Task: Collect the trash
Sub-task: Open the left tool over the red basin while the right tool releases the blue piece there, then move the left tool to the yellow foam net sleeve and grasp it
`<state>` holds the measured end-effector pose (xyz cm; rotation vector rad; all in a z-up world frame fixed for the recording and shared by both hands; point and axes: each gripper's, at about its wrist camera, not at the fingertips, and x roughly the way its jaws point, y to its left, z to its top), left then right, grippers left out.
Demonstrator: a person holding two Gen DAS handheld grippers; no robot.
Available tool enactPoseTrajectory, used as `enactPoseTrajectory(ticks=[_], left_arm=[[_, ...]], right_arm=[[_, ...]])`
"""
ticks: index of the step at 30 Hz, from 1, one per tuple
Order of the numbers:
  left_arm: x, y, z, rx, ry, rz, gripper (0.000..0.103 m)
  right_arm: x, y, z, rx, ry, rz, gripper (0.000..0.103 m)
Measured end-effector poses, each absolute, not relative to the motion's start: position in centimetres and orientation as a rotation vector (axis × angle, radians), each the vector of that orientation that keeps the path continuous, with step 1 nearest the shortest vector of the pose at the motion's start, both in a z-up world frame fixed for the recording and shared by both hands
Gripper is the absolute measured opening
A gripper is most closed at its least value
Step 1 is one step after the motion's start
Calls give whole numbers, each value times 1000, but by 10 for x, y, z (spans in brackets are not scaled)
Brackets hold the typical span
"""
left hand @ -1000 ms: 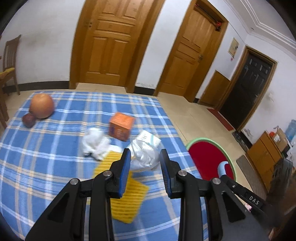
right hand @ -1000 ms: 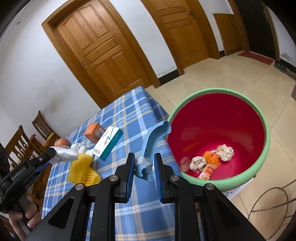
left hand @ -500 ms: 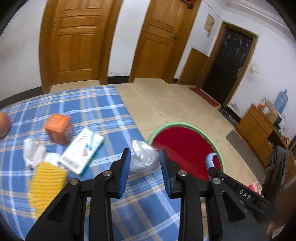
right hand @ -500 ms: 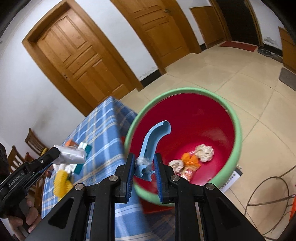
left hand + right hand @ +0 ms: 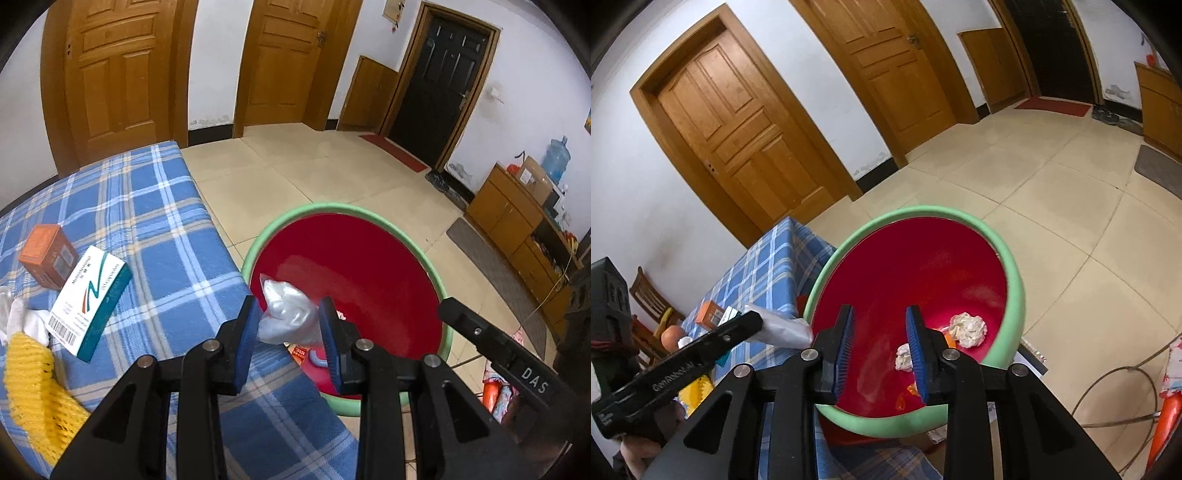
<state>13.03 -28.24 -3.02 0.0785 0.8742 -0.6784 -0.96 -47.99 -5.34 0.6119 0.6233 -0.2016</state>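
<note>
My left gripper (image 5: 288, 334) pinches a crumpled clear plastic bag (image 5: 290, 317) in its jaws above the green-rimmed red plastic basin (image 5: 1015, 273) beside the blue-checked surface (image 5: 155, 229). My right gripper (image 5: 879, 350) hangs over the basin, its empty jaws opening.

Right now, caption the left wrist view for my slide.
Left hand-held gripper carrying a crumpled clear plastic bag over the red bin.
</note>
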Motion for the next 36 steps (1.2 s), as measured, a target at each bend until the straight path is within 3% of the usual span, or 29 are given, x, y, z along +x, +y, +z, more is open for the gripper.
enactPoseTrajectory(ticks=[4, 29, 36], left_arm=[[128, -287, -30, 100, 873, -684, 47], [108, -216, -8, 58, 840, -549, 49], [111, -166, 1, 3, 820, -447, 49]], right_arm=[[-13, -485, -55, 629, 615, -212, 34], [-19, -454, -46, 631, 648, -170, 73], [-15, -432, -43, 611, 672, -115, 73]])
